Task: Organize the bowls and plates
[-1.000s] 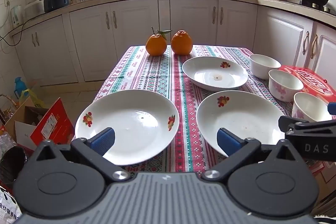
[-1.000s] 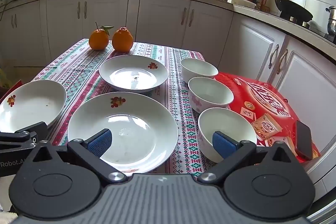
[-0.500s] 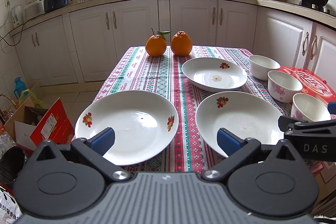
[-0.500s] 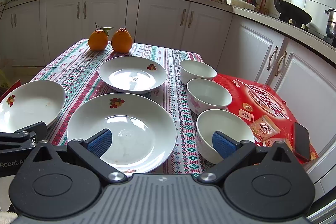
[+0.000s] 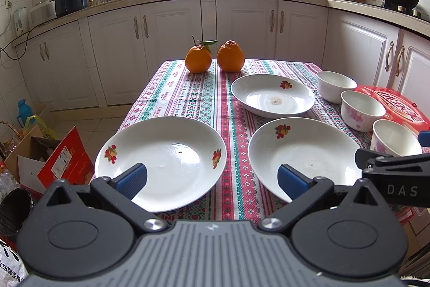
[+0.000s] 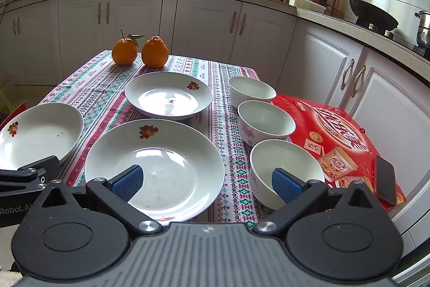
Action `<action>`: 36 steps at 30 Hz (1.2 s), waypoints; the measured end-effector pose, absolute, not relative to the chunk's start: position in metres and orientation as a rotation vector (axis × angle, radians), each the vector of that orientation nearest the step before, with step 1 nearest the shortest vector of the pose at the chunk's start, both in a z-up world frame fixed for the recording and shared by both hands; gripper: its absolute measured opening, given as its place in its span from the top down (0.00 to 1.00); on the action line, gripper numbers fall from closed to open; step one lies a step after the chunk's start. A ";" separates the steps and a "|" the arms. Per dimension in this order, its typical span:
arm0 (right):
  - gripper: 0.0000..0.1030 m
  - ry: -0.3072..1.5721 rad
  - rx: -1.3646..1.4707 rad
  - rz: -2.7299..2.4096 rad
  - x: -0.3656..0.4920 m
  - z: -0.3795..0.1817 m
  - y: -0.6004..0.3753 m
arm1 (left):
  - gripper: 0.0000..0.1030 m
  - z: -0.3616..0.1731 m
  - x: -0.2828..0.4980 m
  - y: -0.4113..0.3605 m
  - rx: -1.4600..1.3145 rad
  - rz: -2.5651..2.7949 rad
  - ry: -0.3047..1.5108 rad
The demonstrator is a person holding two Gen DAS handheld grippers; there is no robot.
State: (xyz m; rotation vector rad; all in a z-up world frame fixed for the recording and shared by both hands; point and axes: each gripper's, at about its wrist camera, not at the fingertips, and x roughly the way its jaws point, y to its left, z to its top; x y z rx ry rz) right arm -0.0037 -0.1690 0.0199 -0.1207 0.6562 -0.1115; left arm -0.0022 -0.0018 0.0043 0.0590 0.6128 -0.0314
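Note:
Three white plates with fruit prints lie on the striped tablecloth: a near left plate (image 5: 164,160) (image 6: 37,133), a near middle plate (image 5: 306,155) (image 6: 158,166) and a far plate (image 5: 271,96) (image 6: 168,94). Three white bowls stand in a row on the right: far bowl (image 6: 251,90) (image 5: 334,84), middle bowl (image 6: 266,121) (image 5: 361,109), near bowl (image 6: 285,166) (image 5: 395,137). My left gripper (image 5: 212,179) is open above the near edge, between the two near plates. Open as well, my right gripper (image 6: 207,180) hovers between the near middle plate and the near bowl. Neither holds anything.
Two oranges (image 5: 215,57) (image 6: 139,51) sit at the table's far end. A red box (image 6: 341,136) with a black phone (image 6: 385,180) lies at the right edge. Cardboard boxes (image 5: 48,160) stand on the floor at left. White cabinets (image 5: 242,28) surround the table.
Both views have shifted only slightly; the grippers stay open over the near table edge and no dish has moved.

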 end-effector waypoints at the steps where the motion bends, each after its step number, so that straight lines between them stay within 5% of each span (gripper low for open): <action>1: 0.00 0.656 -0.121 -0.112 -0.004 0.020 -0.169 | 0.01 0.005 -0.003 -0.002 0.060 -0.032 0.613; 36: 0.00 0.657 -0.122 -0.115 -0.005 0.019 -0.171 | 0.01 0.008 -0.002 -0.006 0.060 -0.031 0.612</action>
